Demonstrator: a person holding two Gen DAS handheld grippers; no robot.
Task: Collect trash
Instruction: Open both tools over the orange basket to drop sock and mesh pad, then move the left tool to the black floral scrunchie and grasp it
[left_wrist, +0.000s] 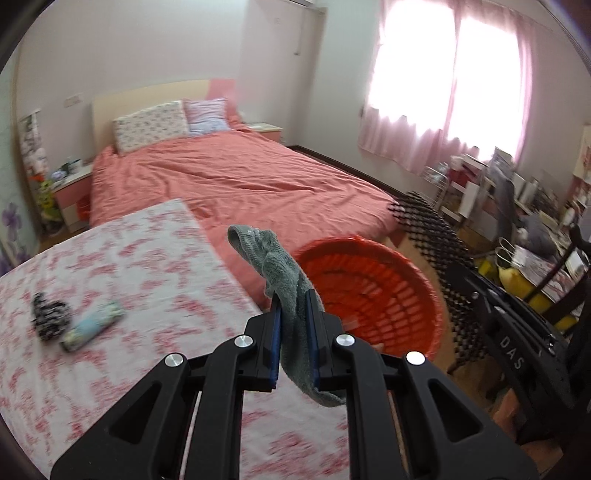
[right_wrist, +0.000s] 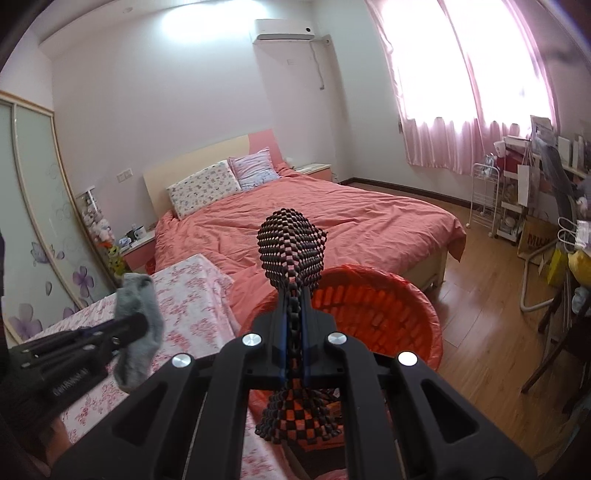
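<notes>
Left gripper (left_wrist: 293, 314) clamps limp grey sock (left_wrist: 275, 266) mid-length, right gripper (right_wrist: 293, 314) pinches floppy checkered sock (right_wrist: 291, 243); both light, soft.

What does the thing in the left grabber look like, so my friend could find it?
Start at the big orange basket beside the bed, then look just in front of it at the left gripper. Pinched between its blue pads is a grey knitted sock, limp and fuzzy. The right gripper holds a black checkered mesh piece instead.
</notes>
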